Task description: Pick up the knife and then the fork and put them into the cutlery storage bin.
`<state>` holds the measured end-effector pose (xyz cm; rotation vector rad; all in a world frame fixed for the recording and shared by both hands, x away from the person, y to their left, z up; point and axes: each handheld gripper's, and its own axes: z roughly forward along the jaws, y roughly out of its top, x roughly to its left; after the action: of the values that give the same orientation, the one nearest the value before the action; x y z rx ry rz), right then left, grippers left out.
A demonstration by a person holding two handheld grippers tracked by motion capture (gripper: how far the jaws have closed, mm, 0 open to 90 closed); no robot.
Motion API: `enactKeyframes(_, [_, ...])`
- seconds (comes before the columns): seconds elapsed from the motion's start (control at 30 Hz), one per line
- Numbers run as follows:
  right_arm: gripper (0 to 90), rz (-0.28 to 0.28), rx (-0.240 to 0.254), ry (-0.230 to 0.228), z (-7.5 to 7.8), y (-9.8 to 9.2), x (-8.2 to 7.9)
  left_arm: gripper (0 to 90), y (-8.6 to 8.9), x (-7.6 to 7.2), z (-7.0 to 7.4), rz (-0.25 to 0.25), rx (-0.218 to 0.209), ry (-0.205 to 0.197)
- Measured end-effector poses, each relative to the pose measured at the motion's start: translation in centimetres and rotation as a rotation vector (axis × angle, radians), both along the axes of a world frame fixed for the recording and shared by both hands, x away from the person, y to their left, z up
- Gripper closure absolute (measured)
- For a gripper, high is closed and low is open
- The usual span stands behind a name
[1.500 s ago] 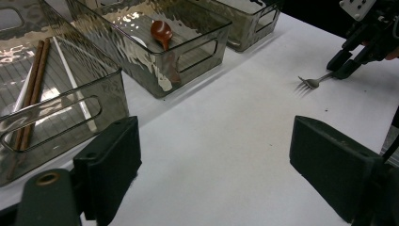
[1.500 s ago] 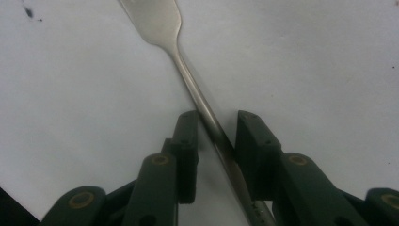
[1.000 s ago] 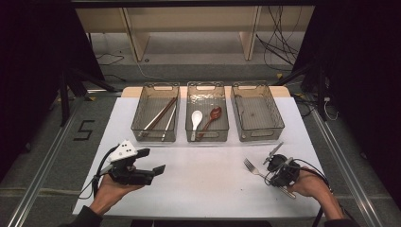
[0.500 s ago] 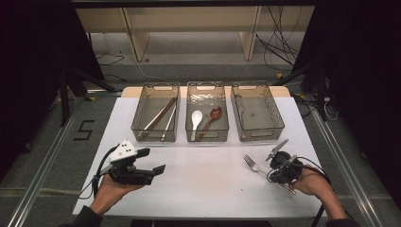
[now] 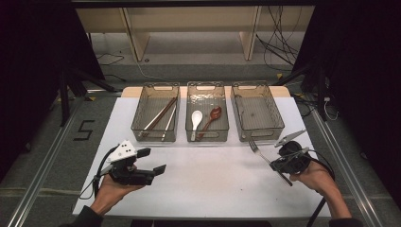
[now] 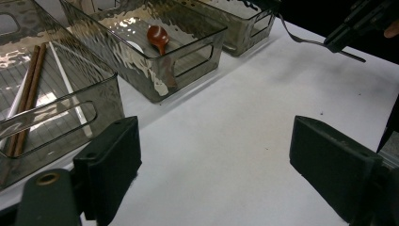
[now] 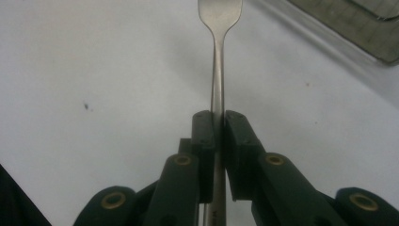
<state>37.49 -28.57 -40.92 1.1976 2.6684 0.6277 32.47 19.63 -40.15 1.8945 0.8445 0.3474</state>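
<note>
A metal fork (image 5: 259, 152) hangs above the white table top at the right, pinched at its handle by my right gripper (image 5: 278, 163), which is shut on it. In the right gripper view the fork (image 7: 217, 70) runs straight up from between the closed pads (image 7: 207, 136), tines cut off by the frame's top edge. My left gripper (image 5: 152, 161) rests low at the front left, open and holding nothing. In the left gripper view, bare white table lies between its wide-apart jaws, and the other gripper (image 6: 357, 23) with the fork (image 6: 306, 41) shows at the top right.
Three clear bins stand in a row at the back. The left bin (image 5: 142, 124) holds chopsticks (image 5: 160, 116), the middle bin (image 5: 226, 113) a white spoon (image 5: 196, 118) and a red-brown spoon (image 5: 213, 115), and nothing lies in the right bin (image 5: 279, 118). Open white table lies in front.
My right gripper has risen off the table with the fork and drifted slightly toward the bins. The left gripper has stayed still.
</note>
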Motion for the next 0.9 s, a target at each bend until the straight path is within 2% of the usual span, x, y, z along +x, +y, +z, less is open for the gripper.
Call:
enactKeyframes(0.3, [83.8, -0.036, 0.061, -0.027, 1.1, -0.1, 1.0, 16.4, 0.1, 0.0, 0.0, 0.004, -0.01, -0.002])
enactKeyframes(0.57, [83.8, -0.064, 0.09, -0.054, 1.8, 0.0, 2.2, 16.3, 0.0, 0.0, -0.1, 0.01, -0.01, -0.003])
enactKeyframes(0.9, [83.8, -0.124, 0.148, -0.118, 4.0, 0.0, 4.6, 16.3, 0.1, 0.0, -0.1, 0.012, -0.02, -0.005])
